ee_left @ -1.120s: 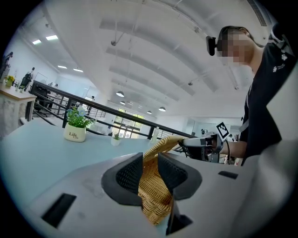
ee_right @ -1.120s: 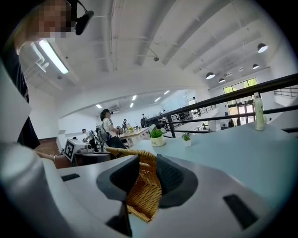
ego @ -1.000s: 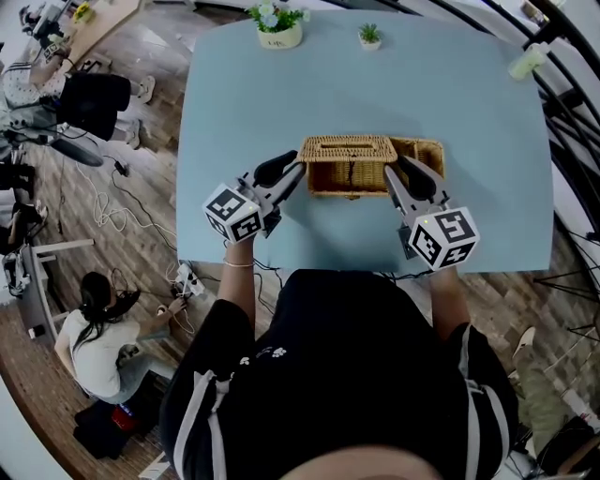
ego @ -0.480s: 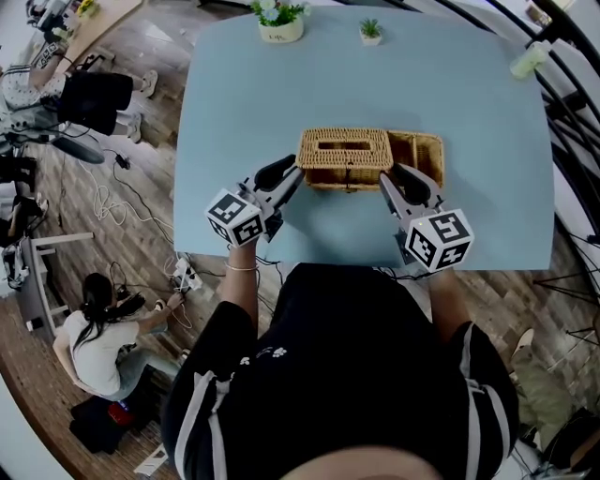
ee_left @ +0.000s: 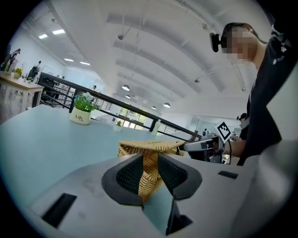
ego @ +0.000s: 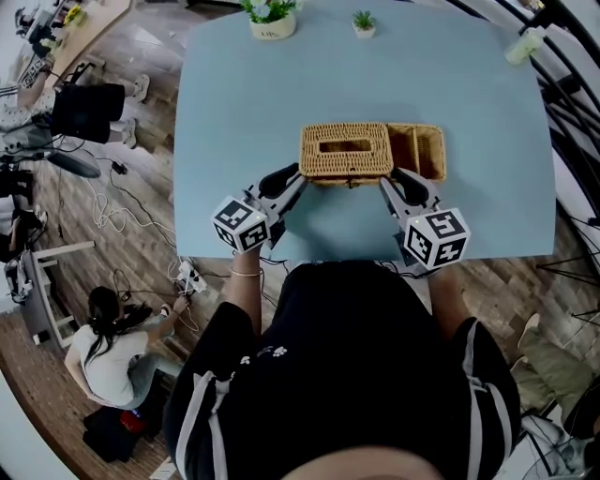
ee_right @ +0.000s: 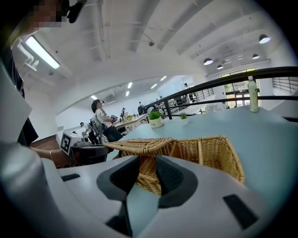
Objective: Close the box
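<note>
The left hand-held gripper (ego: 297,175) and right hand-held gripper (ego: 389,178) are being held spread, close beside the box (ego: 349,161) on the worktop (ego: 244,112).

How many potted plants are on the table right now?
2. The larger potted plant stands at the far edge of the table, left of centre. The small potted plant stands to its right, also at the far edge. None appears hidden.

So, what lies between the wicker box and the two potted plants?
Nothing. In the head view, only bare blue table separates the wicker box from the larger potted plant and the smaller potted plant.
</note>
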Demonstrator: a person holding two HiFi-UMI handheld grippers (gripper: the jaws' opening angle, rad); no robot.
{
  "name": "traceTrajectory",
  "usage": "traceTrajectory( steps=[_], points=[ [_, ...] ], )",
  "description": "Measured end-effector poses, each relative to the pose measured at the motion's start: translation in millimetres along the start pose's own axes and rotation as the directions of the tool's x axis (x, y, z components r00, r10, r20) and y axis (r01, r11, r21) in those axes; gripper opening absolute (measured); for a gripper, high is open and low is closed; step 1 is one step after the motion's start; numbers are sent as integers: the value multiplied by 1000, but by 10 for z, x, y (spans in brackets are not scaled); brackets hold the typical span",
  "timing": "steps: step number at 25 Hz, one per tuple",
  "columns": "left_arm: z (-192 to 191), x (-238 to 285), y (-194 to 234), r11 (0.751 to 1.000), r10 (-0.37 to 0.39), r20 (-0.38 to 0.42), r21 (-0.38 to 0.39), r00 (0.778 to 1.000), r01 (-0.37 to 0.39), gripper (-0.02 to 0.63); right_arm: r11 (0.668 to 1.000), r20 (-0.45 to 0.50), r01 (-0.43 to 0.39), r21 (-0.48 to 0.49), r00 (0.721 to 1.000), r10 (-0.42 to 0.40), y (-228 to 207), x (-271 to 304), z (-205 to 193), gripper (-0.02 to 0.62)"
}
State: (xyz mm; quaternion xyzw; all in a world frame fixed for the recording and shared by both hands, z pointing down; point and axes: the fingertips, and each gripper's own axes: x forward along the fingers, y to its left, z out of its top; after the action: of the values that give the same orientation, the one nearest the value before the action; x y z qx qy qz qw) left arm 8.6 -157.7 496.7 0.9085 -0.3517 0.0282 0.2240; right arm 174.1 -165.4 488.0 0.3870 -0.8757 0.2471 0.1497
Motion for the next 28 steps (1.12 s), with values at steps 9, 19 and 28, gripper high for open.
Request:
traceTrajectory(
  steps=[9, 19, 28],
  points=[
    [-212, -6, -66, 998, -58, -61, -40, 996, 56, 81, 994, -37, 71, 82, 997, -68, 27, 24, -230, 109],
    [-293, -15, -117, 996, -85, -116, -17, 990, 84, 81, 980, -52, 115, 165, 993, -108, 70, 36, -332, 106],
    [-304, -101, -124, 997, -77, -114, -17, 990, 76, 81, 973, -35, 131, 187, 991, -127, 99, 6, -338, 107]
  ],
)
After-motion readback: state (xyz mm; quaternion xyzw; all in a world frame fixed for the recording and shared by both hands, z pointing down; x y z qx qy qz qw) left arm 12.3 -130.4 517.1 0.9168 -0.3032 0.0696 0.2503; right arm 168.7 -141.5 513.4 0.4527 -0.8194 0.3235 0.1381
